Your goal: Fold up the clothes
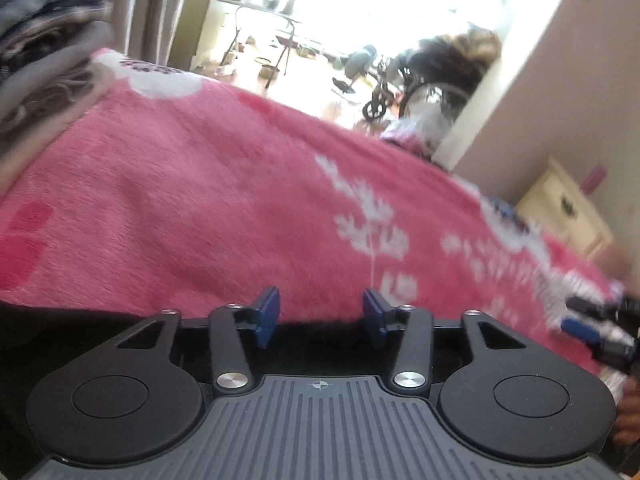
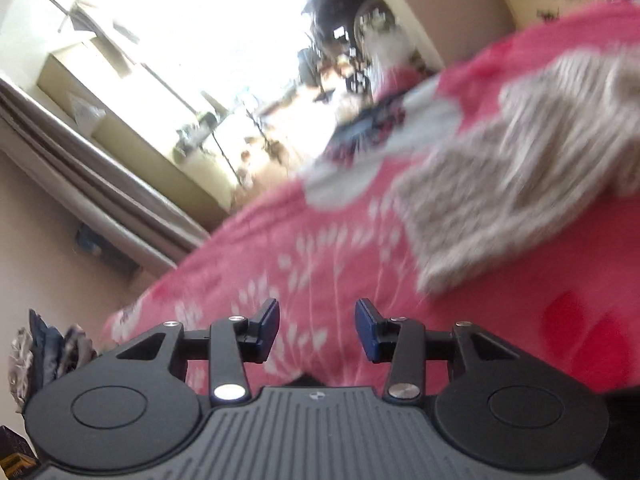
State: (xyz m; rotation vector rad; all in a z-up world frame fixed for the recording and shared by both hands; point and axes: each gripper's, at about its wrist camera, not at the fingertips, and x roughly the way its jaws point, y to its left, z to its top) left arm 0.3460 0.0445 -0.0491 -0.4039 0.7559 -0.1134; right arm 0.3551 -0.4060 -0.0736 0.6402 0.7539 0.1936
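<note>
Left gripper (image 1: 320, 314): jaws spread wide, nothing between them, held over the pink floral blanket (image 1: 208, 208).
Right gripper (image 2: 317, 328): jaws wide apart and empty, also above the blanket.
Grey knit garment (image 2: 516, 168): lies crumpled on the blanket, ahead and to the right of the right gripper, blurred.
Stack of folded clothes (image 1: 44, 52): at the blanket's far left edge.
Cream cabinet (image 1: 568, 208): beyond the blanket's right edge.

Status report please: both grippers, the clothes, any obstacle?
Left hand-held gripper open, empty. Right hand-held gripper open, empty. Beige garment on pink blanket, unheld. No obstacle seen.
</note>
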